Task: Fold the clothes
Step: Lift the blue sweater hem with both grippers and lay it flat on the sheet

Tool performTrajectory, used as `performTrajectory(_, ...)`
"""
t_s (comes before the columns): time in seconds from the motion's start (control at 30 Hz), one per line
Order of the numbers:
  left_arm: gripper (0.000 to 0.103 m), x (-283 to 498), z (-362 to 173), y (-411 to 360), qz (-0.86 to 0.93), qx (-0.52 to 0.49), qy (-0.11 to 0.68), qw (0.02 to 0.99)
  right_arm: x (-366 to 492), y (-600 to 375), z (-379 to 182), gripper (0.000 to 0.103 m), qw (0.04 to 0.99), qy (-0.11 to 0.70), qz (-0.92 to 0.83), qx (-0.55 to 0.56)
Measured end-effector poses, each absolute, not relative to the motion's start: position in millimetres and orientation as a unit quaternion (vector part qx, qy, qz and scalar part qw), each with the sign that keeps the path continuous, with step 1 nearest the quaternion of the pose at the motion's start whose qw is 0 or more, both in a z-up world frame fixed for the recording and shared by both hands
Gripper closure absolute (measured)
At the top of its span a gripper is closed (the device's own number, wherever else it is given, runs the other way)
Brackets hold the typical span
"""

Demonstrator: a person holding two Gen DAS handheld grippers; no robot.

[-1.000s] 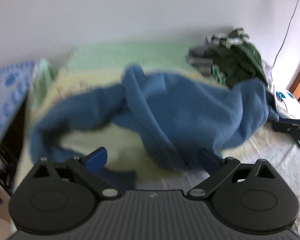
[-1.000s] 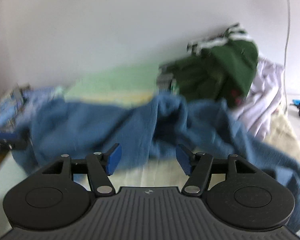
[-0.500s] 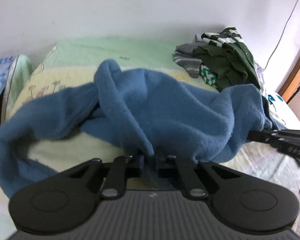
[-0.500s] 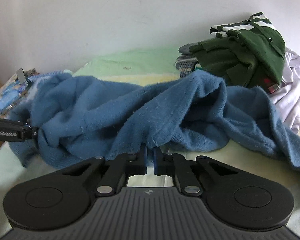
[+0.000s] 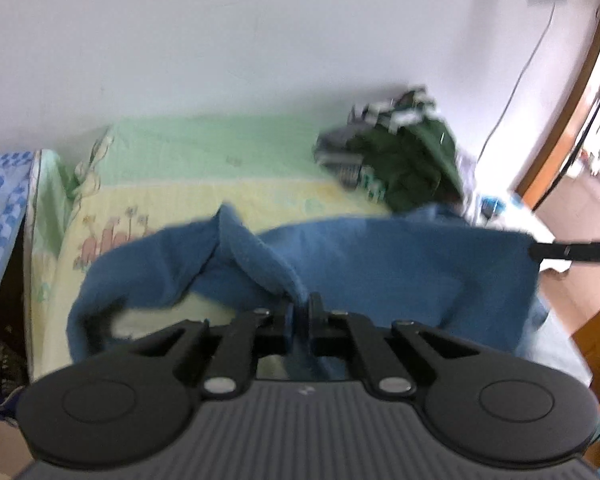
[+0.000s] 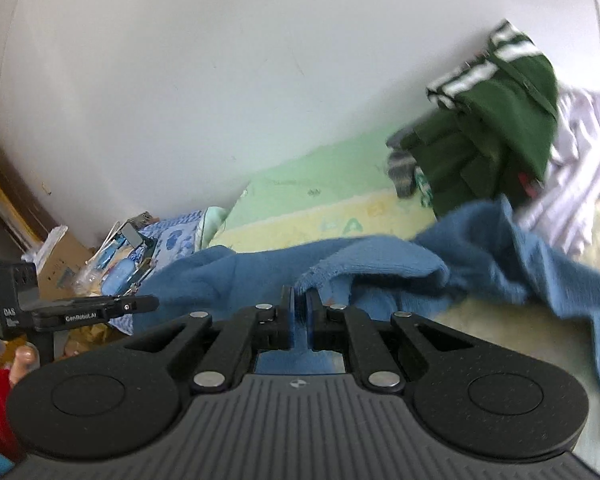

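Observation:
A blue fleece garment (image 5: pixel 400 264) is stretched between both grippers above the bed (image 5: pixel 204 168). My left gripper (image 5: pixel 299 312) is shut on one edge of it. My right gripper (image 6: pixel 299 308) is shut on another edge of the blue garment (image 6: pixel 380 264). The right gripper also shows at the right edge of the left wrist view (image 5: pixel 572 251). The left gripper shows at the left of the right wrist view (image 6: pixel 84 308). One loose end of the garment droops onto the bed at the left (image 5: pixel 100 288).
A pile of dark green and striped clothes (image 5: pixel 408 160) lies at the bed's back right, also seen with a white garment (image 6: pixel 580 168) beside it. A blue patterned cloth (image 5: pixel 0 216) and clutter (image 6: pixel 112 256) sit at the bed's left end. A door frame (image 5: pixel 572 112) stands right.
A second ago both grippers were open over the crumpled garment. They shut on its edges and have since lifted and pulled it apart, so it now hangs stretched between them.

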State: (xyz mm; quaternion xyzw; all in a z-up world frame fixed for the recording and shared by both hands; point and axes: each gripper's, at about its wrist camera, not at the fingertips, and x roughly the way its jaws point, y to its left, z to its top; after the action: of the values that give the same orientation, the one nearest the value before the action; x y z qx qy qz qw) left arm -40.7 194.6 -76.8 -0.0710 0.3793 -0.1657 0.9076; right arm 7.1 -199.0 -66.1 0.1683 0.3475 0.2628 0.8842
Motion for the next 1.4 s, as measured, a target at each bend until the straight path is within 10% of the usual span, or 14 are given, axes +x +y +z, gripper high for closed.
performTrajectory(0.2, 0.098, -47.5, -129.2, 188.4, -0.152, -0.056, 0.436, 0.885, -0.4, -188.6, -116.7, 0.086, 0.891, 0.395, 0.192, 0.113)
performTrajectory(0.33, 0.049, -70.9, -137.8, 189.7, -0.149, -0.05, 0.442, 0.883, -17.1, -186.1, -143.3, 0.064, 0.896, 0.411, 0.147, 0.076)
performTrajectory(0.6, 0.016, -99.3, -149.7, 180.3, -0.167, -0.057, 0.447, 0.877, -57.0, -173.5, -165.2, 0.041, 0.903, 0.409, 0.129, -0.004)
performTrajectory(0.9, 0.06, -93.9, -172.6, 159.3, -0.177, -0.061, 0.459, 0.868, -61.7, -150.3, -184.1, 0.051, 0.905, 0.405, 0.13, -0.002)
performTrajectory(1.03, 0.1, -95.3, -169.7, 155.4, -0.162, -0.056, 0.45, 0.876, -62.2, -146.4, -184.1, 0.069, 0.905, 0.405, 0.129, 0.0)
performTrajectory(1.13, 0.102, -97.5, -165.2, 157.7, -0.145, -0.071, 0.45, 0.878, -62.5, -143.4, -182.2, 0.084, 0.901, 0.408, 0.145, -0.011)
performTrajectory(1.4, 0.103, -131.9, -130.2, 153.9, -0.126, -0.082, 0.432, 0.889, -86.6, -163.5, -141.6, 0.085, 0.899, 0.392, 0.195, -0.001)
